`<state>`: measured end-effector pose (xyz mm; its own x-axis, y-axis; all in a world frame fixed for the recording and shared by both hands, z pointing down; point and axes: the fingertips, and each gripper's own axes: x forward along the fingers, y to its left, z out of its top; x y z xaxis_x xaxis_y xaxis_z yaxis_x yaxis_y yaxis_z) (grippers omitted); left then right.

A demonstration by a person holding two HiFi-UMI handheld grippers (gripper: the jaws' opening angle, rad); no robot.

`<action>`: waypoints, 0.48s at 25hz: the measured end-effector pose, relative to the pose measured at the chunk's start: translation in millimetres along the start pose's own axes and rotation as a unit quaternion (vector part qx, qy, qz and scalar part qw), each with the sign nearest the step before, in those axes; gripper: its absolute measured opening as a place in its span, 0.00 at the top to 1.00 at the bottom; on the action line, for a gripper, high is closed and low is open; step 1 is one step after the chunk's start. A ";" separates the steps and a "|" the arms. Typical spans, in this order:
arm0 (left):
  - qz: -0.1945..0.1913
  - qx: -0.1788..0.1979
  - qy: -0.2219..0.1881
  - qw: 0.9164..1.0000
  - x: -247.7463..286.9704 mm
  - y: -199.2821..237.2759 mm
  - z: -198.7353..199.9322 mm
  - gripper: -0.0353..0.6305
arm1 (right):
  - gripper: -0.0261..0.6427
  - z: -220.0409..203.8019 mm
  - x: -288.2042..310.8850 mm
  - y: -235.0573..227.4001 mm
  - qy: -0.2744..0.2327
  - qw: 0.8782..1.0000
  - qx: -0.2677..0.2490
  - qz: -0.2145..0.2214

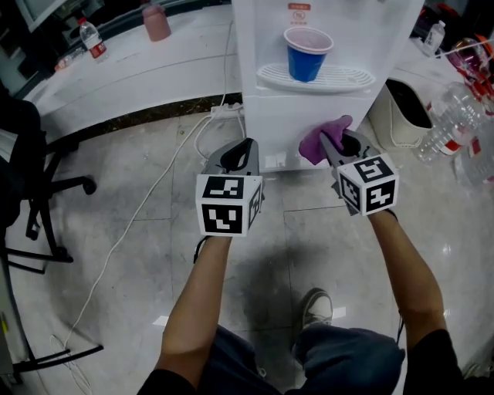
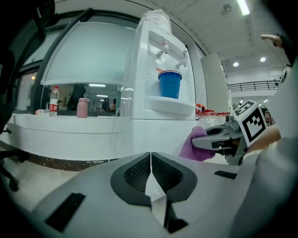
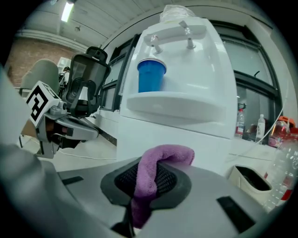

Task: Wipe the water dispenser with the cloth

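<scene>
A white water dispenser (image 1: 309,116) stands on the floor ahead, with a blue cup (image 1: 306,54) on its drip tray (image 1: 340,77). My right gripper (image 1: 333,146) is shut on a purple cloth (image 1: 318,139), which is right at the dispenser's lower front panel. In the right gripper view the cloth (image 3: 153,179) sticks out between the jaws, with the dispenser (image 3: 186,93) close ahead. My left gripper (image 1: 245,150) is shut with nothing in it and hovers left of the cloth, just short of the dispenser (image 2: 153,93). The left gripper view also catches the cloth (image 2: 198,146).
A white cable (image 1: 147,200) runs across the marble floor to a power strip (image 1: 225,112). An office chair base (image 1: 46,216) stands at the left. A white bin (image 1: 405,112) and clear plastic bottles (image 1: 455,119) sit to the right. A curved white counter (image 1: 131,69) carries a pink bottle (image 1: 157,21).
</scene>
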<state>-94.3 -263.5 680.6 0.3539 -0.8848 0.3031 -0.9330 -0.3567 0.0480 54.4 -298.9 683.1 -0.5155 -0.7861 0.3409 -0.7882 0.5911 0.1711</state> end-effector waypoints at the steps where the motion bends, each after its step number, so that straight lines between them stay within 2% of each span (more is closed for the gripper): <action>1: 0.002 -0.004 -0.002 1.000 -1.4 2.3 -2.2 0.91 | 0.89 -1.1 4.6 12.1 -0.001 1.000 0.001 0.009; 6: 0.021 0.000 -0.011 1.000 -9.7 11.1 -10.9 0.90 | 0.89 -12.6 30.3 71.4 0.004 0.998 0.007 0.056; 12: 0.023 0.005 0.007 1.000 -17.4 9.4 -31.2 0.91 | 0.89 -24.4 66.1 127.6 0.009 0.996 0.013 0.091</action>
<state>-111.3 -242.1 705.4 0.3100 -0.8961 0.3176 -0.9474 -0.3191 0.0242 -72.1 -271.0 750.0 -0.6452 -0.6622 0.3810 -0.6902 0.7191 0.0809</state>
